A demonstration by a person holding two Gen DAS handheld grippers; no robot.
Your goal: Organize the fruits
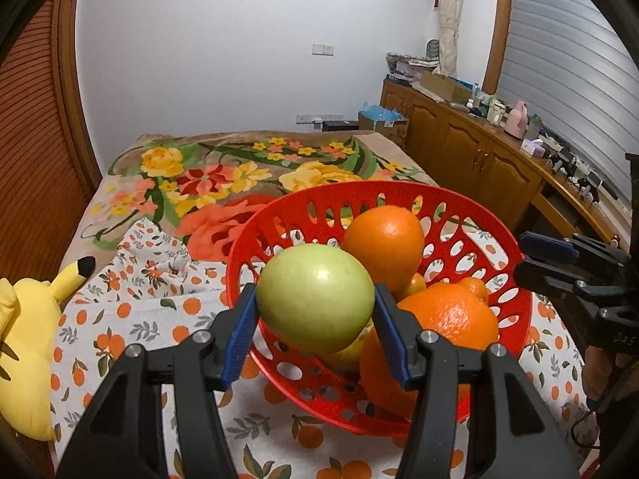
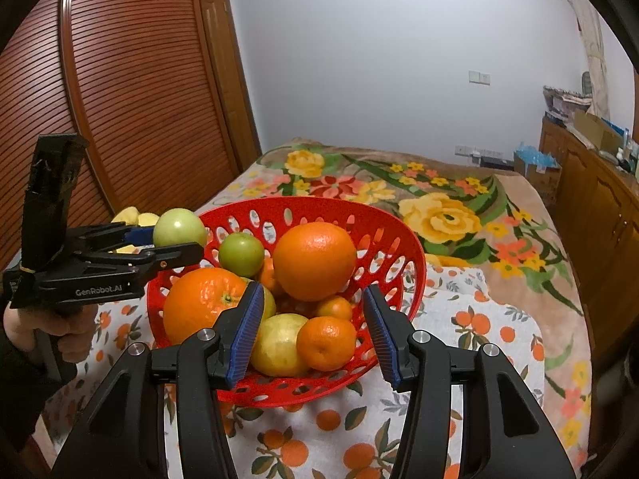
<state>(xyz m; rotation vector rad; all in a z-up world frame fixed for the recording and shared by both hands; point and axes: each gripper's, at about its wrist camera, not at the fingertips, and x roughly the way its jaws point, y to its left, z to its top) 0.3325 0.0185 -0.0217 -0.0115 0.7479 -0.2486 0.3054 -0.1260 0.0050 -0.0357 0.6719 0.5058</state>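
Left hand-held gripper (image 1: 315,311) clamps one green apple (image 1: 315,297); right hand-held gripper (image 2: 313,331) gapes over basket (image 2: 403,239).

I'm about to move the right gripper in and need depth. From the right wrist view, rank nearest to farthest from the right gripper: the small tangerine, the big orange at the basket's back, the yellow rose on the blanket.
1. Small tangerine, just ahead of the open right gripper, at the basket's front.
2. Big orange, behind it, toward the back.
3. Yellow rose, beyond the red basket, to the right.
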